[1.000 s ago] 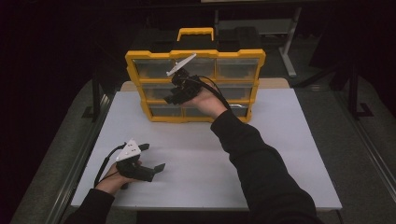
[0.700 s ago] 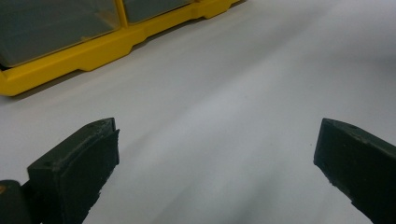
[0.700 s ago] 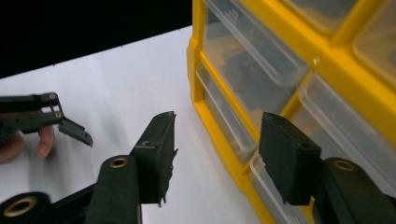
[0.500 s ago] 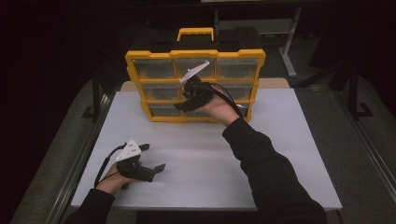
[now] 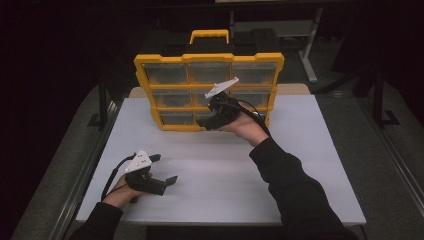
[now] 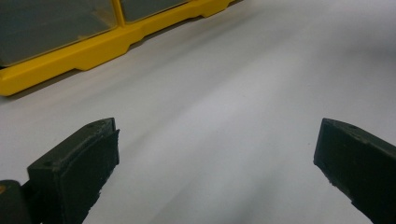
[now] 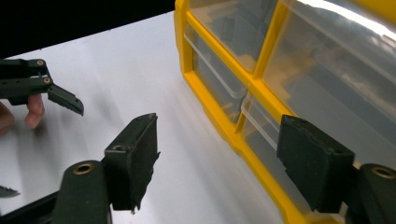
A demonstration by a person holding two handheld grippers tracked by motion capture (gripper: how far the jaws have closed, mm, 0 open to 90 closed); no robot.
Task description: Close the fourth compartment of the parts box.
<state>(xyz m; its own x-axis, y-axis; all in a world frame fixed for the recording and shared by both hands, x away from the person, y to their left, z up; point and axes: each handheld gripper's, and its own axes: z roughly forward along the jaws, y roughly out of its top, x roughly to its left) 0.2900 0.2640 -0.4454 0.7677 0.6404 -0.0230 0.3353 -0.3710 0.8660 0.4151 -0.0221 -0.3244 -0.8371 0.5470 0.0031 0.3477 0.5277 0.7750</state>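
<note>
A yellow organizer (image 5: 210,57) with clear drawers stands upright at the back middle of the white table (image 5: 225,175). My right gripper (image 5: 207,123) hovers just in front of its bottom row, near the middle drawer (image 5: 202,116). In the right gripper view the right gripper (image 7: 224,163) has its jaws apart, and they have just been opening. Between them are only the table and the organizer's (image 7: 261,70) yellow base. My left gripper (image 5: 165,168) rests low at the table's front left, wide open. In the left gripper view the left gripper (image 6: 215,172) holds nothing, with the organizer's base (image 6: 93,51) far ahead.
The organizer has a yellow carry handle (image 5: 209,34) on top. The other hand's gripper (image 7: 51,88) appears at the far left of the right gripper view. Bare white table lies between the two hands. Dark floor surrounds the table, and a metal rail (image 5: 85,170) runs along its left side.
The right hand moved right and downward along the organizer's front, from the middle row to the bottom row, and its jaws spread wider. The left hand stayed put.
</note>
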